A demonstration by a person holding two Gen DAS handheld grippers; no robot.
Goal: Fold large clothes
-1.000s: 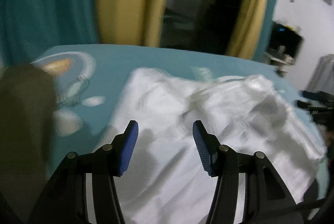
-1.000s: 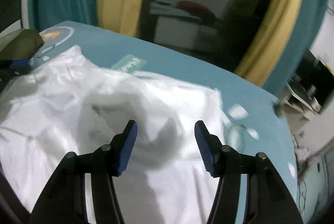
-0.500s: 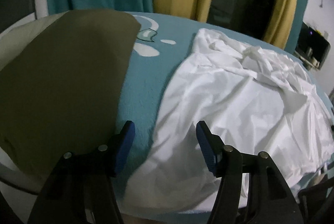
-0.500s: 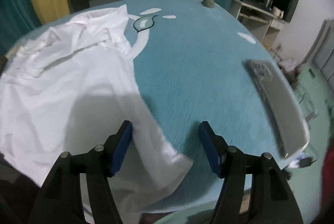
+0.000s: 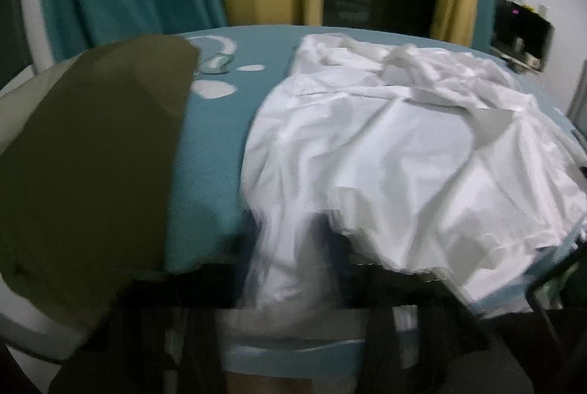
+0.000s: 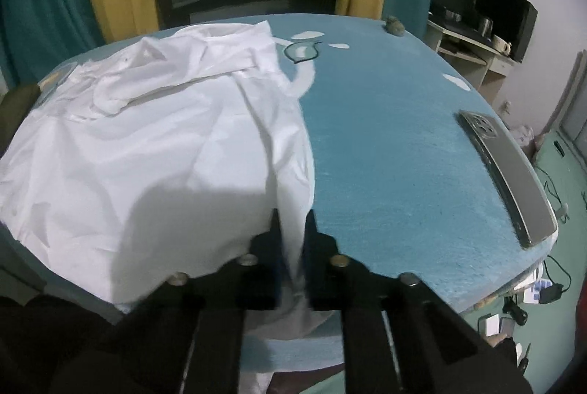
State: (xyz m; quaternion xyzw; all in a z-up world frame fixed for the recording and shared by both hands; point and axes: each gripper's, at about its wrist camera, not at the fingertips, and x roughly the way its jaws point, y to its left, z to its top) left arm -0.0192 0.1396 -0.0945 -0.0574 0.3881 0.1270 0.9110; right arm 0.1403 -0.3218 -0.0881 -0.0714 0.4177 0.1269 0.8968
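Note:
A large white garment [image 5: 385,144] lies crumpled on a teal cover [image 5: 209,155]. In the left wrist view, which is blurred, my left gripper [image 5: 290,240] is at the garment's near left edge. Its jaws are closing, with a fold of white cloth pinched between them. In the right wrist view the same white garment [image 6: 146,137] fills the left half. My right gripper [image 6: 293,229] is at its near right corner, and its jaws are closing tight on a strip of cloth that hangs down between the fingers.
A folded olive cloth [image 5: 91,155] lies left of the garment, seen at the left edge as the olive cloth [image 6: 14,104]. A long grey bar [image 6: 506,174] rests near the teal cover's [image 6: 385,137] right edge, with a small grey lump [image 6: 394,25] at the back. Curtains hang behind, and a desk [image 6: 466,45] stands to the right.
Both grippers came back and down to the garment's near edge, one at each corner. Their jaws went from wide open to closed on the white cloth.

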